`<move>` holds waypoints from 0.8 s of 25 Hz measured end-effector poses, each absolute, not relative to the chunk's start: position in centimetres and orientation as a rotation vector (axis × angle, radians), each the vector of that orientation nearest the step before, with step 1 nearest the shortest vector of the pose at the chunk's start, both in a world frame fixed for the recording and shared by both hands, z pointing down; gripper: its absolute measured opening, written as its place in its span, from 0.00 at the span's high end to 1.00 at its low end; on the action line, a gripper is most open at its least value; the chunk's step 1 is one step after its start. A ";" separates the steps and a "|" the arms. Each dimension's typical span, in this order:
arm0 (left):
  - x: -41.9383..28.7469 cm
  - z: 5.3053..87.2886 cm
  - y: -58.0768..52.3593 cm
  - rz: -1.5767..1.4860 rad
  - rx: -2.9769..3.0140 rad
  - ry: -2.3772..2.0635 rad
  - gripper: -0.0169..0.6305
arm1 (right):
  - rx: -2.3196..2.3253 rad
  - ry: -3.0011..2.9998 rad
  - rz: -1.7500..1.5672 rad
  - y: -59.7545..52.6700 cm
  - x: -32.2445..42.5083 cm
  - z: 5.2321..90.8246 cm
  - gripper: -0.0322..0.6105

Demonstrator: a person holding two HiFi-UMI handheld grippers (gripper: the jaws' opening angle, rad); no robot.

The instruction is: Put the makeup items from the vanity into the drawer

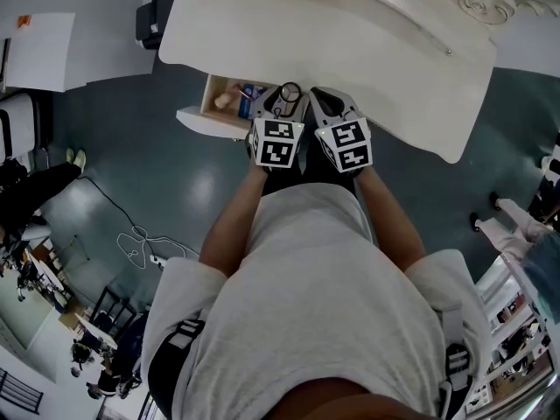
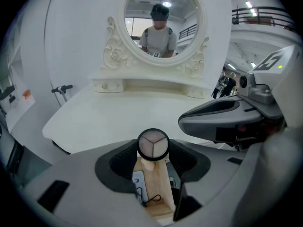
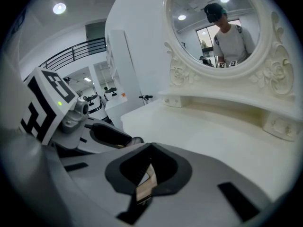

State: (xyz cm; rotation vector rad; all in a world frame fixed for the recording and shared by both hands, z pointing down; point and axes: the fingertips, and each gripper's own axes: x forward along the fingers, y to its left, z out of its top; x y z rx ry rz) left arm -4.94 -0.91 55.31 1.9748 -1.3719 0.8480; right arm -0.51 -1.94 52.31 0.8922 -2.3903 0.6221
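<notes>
My left gripper (image 1: 282, 103) is shut on a round black-rimmed compact (image 2: 153, 144) with three pale shades; the compact (image 1: 290, 92) hangs over the open wooden drawer (image 1: 229, 84) at the vanity's front left. Through the jaws I see the drawer floor (image 2: 158, 188) with a beige item (image 2: 148, 166), a blue item (image 2: 138, 181) and a thin black wire piece (image 2: 150, 200). My right gripper (image 1: 326, 105) is close beside the left, its jaws together with nothing between them; a sliver of the drawer (image 3: 144, 186) shows below. The white vanity top (image 1: 350, 33) is bare.
An oval mirror in a carved white frame (image 2: 161, 20) stands at the vanity's back, with a low shelf (image 2: 142, 83) under it. The person's reflection shows in the mirror. The dark floor (image 1: 114, 173) to the left has a cable (image 1: 140, 239); clutter sits at the room's edges.
</notes>
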 end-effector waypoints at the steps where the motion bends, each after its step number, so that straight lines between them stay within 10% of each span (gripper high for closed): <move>1: -5.3 55.4 -0.8 0.847 1.973 -1.369 0.64 | 0.890 -2.387 0.624 -1.8 -0.9 52.4 0.93; 20: -8.0 59.7 2.5 1.097 2.182 -1.078 0.64 | 0.996 -2.261 0.729 1.4 -3.2 56.2 0.93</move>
